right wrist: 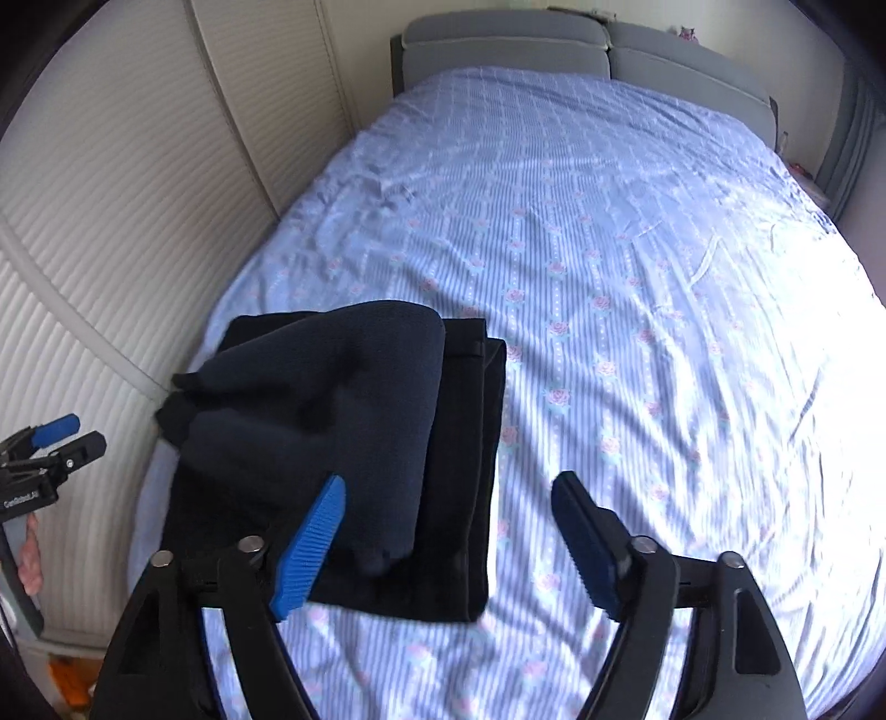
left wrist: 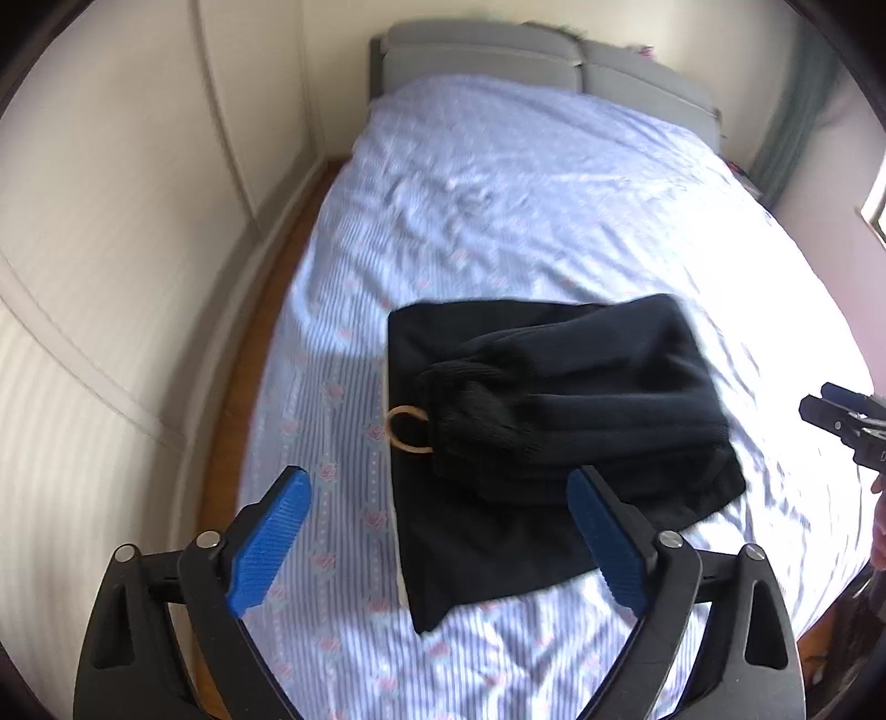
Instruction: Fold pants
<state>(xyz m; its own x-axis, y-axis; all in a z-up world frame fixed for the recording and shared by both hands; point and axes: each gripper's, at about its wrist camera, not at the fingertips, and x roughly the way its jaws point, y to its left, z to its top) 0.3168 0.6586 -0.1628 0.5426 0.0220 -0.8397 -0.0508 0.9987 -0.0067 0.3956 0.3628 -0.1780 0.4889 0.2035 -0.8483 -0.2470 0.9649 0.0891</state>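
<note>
The black pants (left wrist: 554, 421) lie folded in a compact stack on the bed, with a gold ring (left wrist: 407, 431) at their left edge. My left gripper (left wrist: 437, 487) is open and empty, held above the pants' near left corner. My right gripper (right wrist: 448, 498) is open and empty, above the near right edge of the pants (right wrist: 343, 421). The right gripper also shows at the right edge of the left wrist view (left wrist: 830, 410); the left gripper shows at the left edge of the right wrist view (right wrist: 61, 437).
The bed has a light blue striped floral sheet (right wrist: 637, 288) and a grey headboard (right wrist: 554, 44). A white ribbed wardrobe (right wrist: 111, 194) stands close along the left side. A strip of wooden floor (left wrist: 266, 310) runs between wardrobe and bed.
</note>
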